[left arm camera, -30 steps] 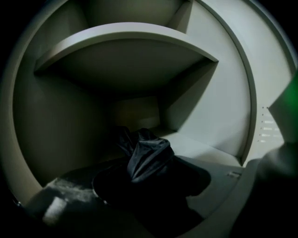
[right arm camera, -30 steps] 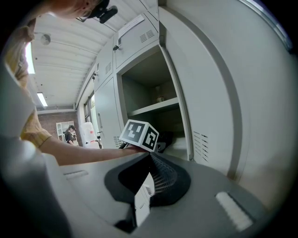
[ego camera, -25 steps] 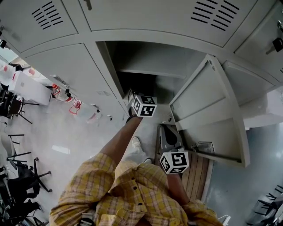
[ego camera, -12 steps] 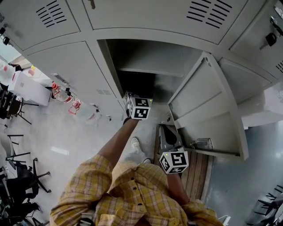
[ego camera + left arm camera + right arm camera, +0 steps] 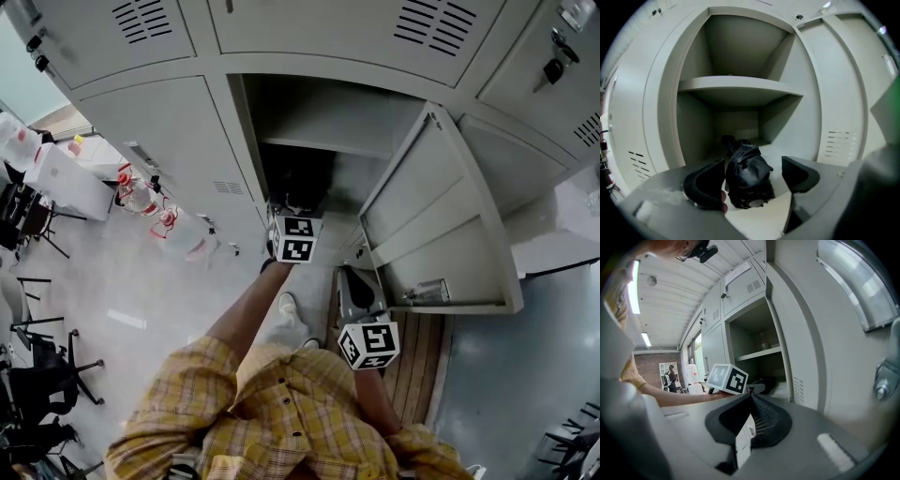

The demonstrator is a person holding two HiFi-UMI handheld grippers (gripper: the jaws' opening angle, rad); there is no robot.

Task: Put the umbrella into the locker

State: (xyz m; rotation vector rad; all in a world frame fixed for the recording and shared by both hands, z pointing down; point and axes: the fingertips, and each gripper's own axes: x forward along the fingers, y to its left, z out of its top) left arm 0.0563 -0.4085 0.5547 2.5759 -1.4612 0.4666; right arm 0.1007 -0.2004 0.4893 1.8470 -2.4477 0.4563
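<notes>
The black folded umbrella [image 5: 745, 164] lies on the floor of the open grey locker [image 5: 328, 122], under its shelf [image 5: 740, 86]. My left gripper [image 5: 753, 178] is at the locker mouth. Its jaws have just been opening and now stand wide on either side of the umbrella's near end, with the pads off it. In the head view the marker cube of the left gripper [image 5: 296, 239] hides the jaws. My right gripper [image 5: 752, 401] hangs lower and nearer to me, beside the open door [image 5: 441, 216]. Its jaws are pressed together with nothing between them.
Large water bottles [image 5: 178, 230] stand on the floor left of the lockers. Black chairs [image 5: 37, 375] are at the far left. A wooden slatted platform [image 5: 417, 370] lies under the open door. A key hangs in a locker at the upper right [image 5: 553, 66].
The left gripper has drawn back a little from the locker opening and risen slightly. The right gripper has hardly moved. My head view has tilted a bit.
</notes>
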